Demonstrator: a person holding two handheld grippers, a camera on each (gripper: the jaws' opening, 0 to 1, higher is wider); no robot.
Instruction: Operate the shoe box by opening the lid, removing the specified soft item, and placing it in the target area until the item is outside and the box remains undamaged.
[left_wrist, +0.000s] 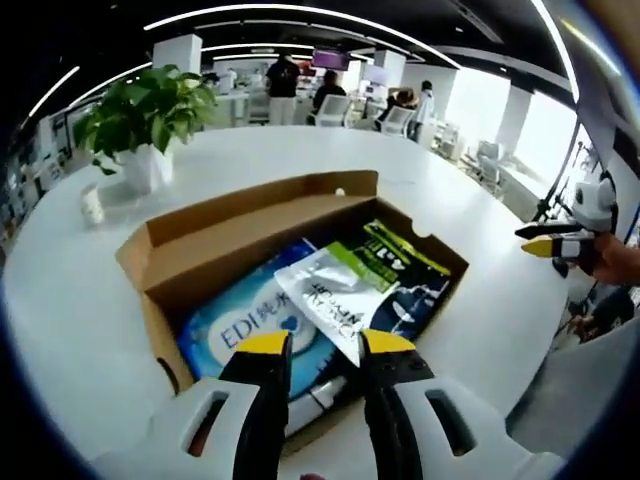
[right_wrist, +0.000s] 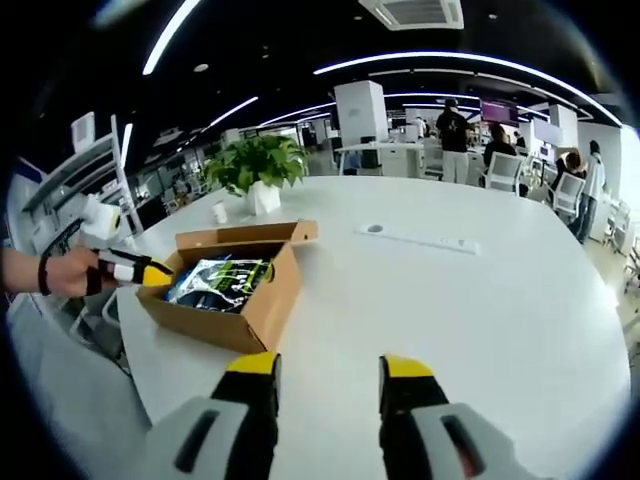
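So in the left gripper view the left gripper (left_wrist: 313, 343) hangs right over the near end of the open brown cardboard shoe box (left_wrist: 195, 262); its yellow-tipped black jaws are spread apart with nothing between them; just past the tips lies a white and grey plastic pouch with dark lettering (left_wrist: 335, 300), tilted on top of the other stuff; under it on one side is a soft light-blue pack printed "EDI" (left_wrist: 236, 322), and on the other a dark blue bag (left_wrist: 420, 300); further in is a black and lime-green packet (left_wrist: 398, 251); all of them are inside the box, none out on the table; the lid flap (left_wrist: 250, 205) stands up along the far side.

In the right gripper view the right gripper (right_wrist: 328, 367) hovers over bare round white table (right_wrist: 480, 300), well apart from the box, jaws parted and holding nothing; off to the left the box sits near the table edge with the packets showing inside, and the other gripper comes in beside it, held in a person's hand (right_wrist: 70, 272) with a dark wristband; behind the box is a leafy green plant in a white pot (right_wrist: 260, 172) with a small white cup (right_wrist: 219, 212) next to it; a flat white strip (right_wrist: 415, 238) lies mid-table; way back there are people standing and sitting at office desks.
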